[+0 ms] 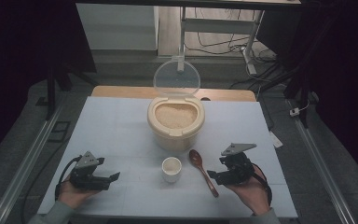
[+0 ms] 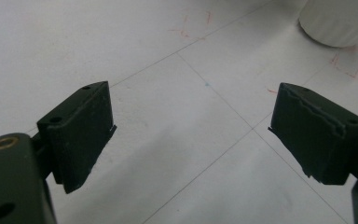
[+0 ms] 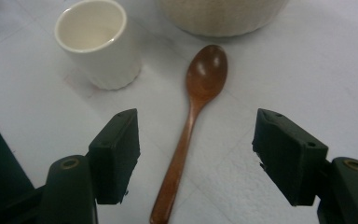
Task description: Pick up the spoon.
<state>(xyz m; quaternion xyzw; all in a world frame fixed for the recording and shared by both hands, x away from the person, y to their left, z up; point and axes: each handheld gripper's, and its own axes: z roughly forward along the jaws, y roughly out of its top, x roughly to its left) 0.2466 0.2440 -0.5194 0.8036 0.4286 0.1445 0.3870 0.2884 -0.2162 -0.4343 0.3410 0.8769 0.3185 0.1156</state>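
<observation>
One wooden spoon (image 3: 191,121) lies flat on the white counter (image 1: 116,126), its bowl pointing toward the rice container (image 1: 175,122) and its handle running back toward the person. One small white cup (image 1: 171,169) stands upright just to the left of the spoon, apart from it and in front of the container. There is one cream container, filled with rice, and its single clear lid (image 1: 176,77) stands raised at its far side.

Two grippers are in play. The right gripper (image 3: 196,154) hovers over the spoon's handle end, held low in an upturned hand, with its jaws spread wide on either side of the handle and touching nothing. The left gripper (image 2: 191,135) sits well to the left of the cup, also cradled in an upturned hand near the counter's front edge, pointing toward the cup; its jaws are released with bare counter between them.
</observation>
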